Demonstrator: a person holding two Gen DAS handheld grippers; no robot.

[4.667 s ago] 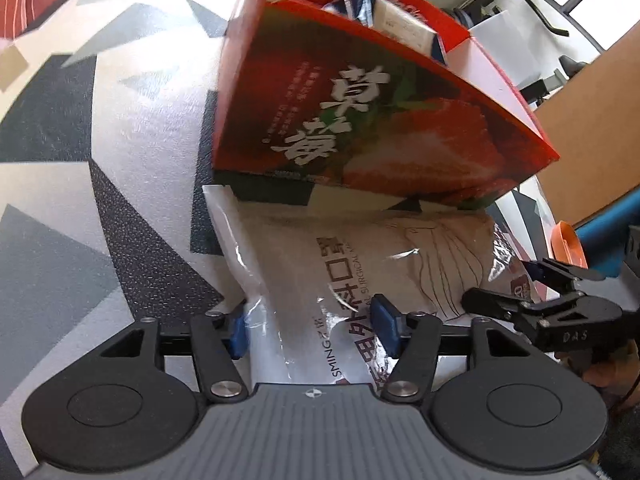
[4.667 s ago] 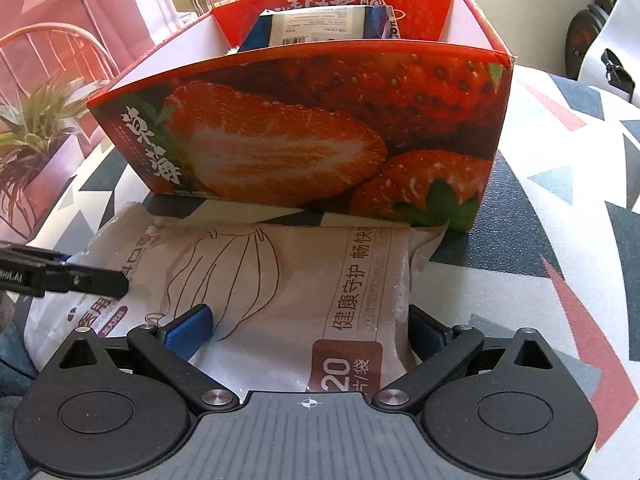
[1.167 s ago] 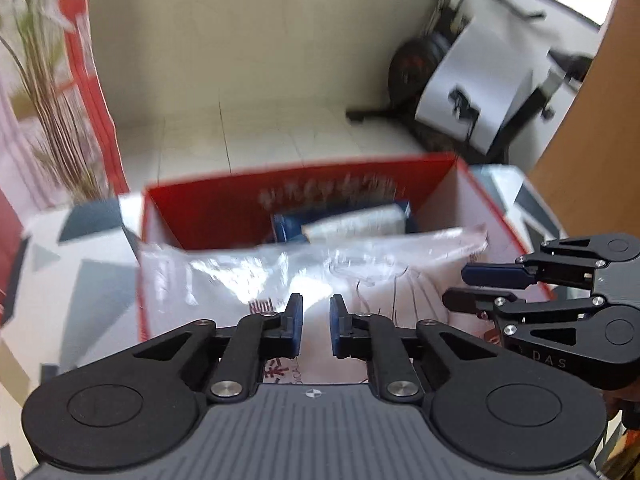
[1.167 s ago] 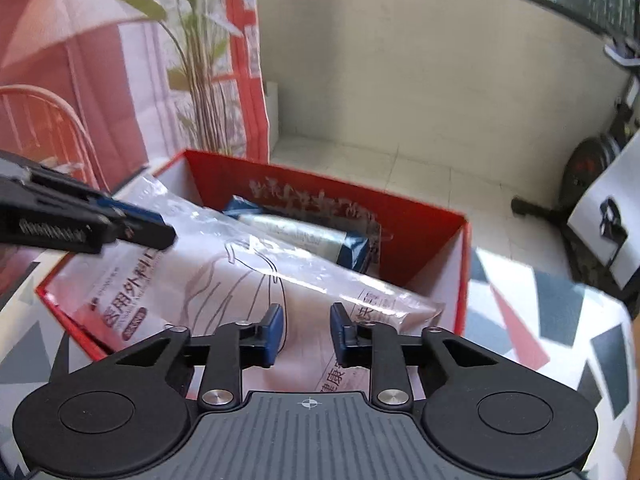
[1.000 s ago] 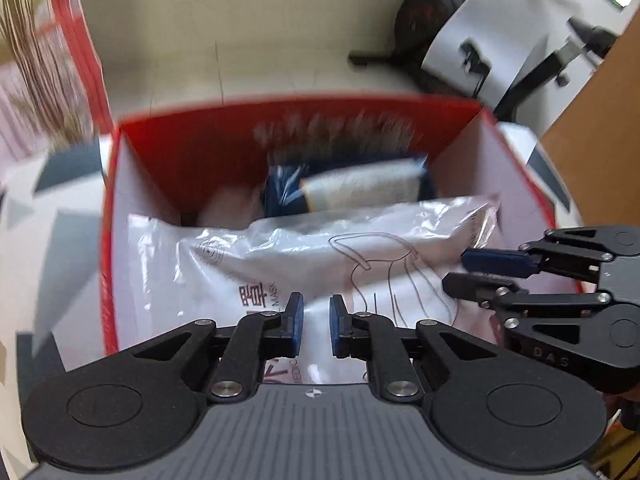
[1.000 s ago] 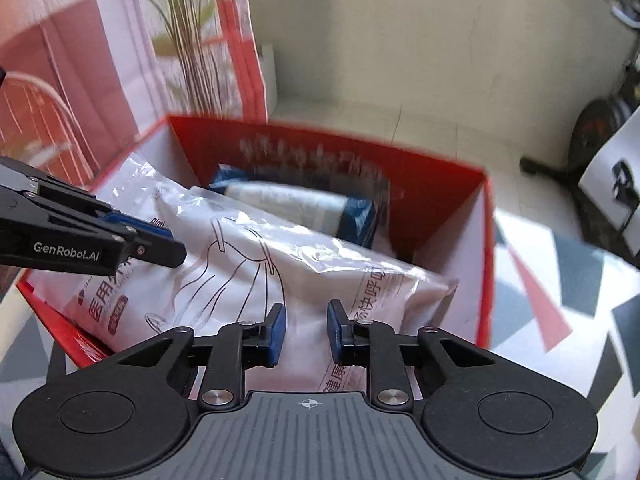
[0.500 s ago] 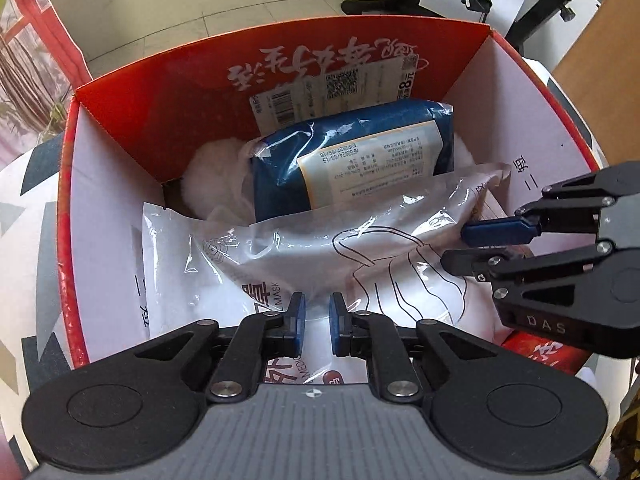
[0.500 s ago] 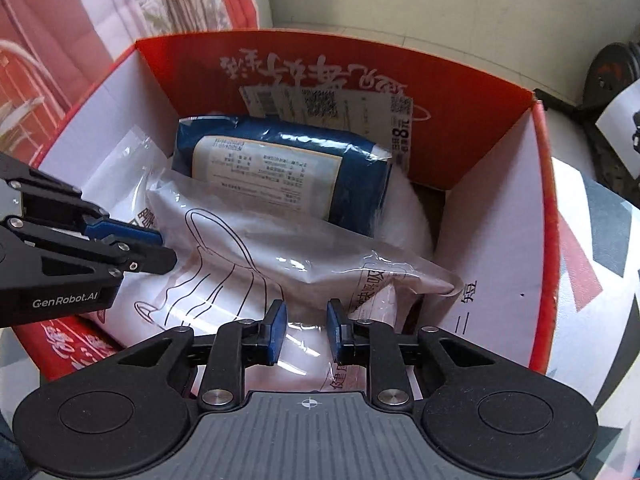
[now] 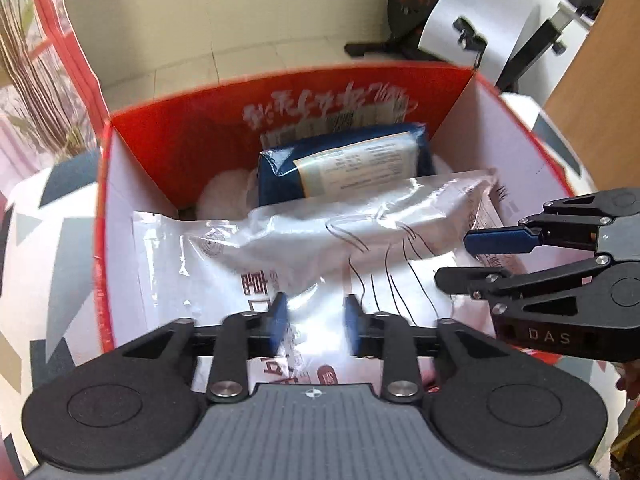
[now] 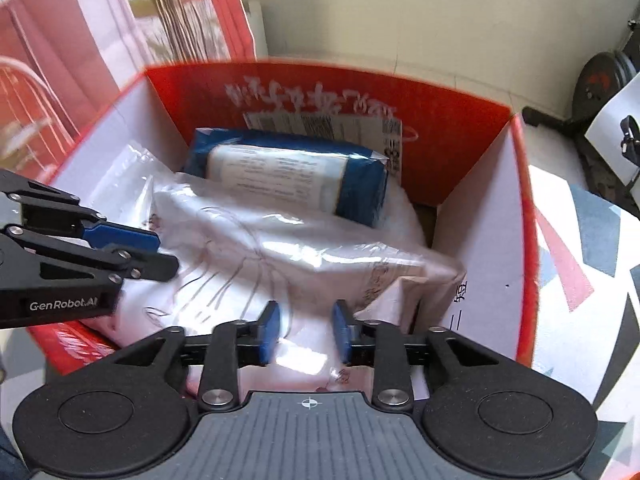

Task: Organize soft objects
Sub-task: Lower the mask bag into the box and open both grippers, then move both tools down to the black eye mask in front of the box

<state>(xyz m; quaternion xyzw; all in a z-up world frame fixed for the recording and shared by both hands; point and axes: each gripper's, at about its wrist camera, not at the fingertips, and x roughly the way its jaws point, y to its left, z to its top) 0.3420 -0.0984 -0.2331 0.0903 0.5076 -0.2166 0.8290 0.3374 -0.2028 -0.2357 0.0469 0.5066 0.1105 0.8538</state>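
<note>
**Mask pack let go inside the box**

Half a second ago both sets of fingers were pinched shut on the mask pack; now both have parted and the pack (image 9: 360,240) lies loose in the red box (image 9: 180,136). The left gripper (image 9: 314,322) has its blue fingers (image 9: 278,320) spread with a clear gap, blurred by motion, and nothing between them. The right gripper (image 10: 306,332) is likewise open, its fingers (image 10: 268,330) standing off the plastic.

The pack (image 10: 288,256) rests slanted across the box, leaning on the blue packet (image 10: 296,176) and a white fluffy item (image 9: 224,196) at the back, its near edge riding up by the front wall.

To finish the release well, I would draw both grippers straight up and back, so that no finger catches the slippery film and drags the pack out. The pack looks soft and springy, so a light press on its near edge may be needed to seat it below the rim.
</note>
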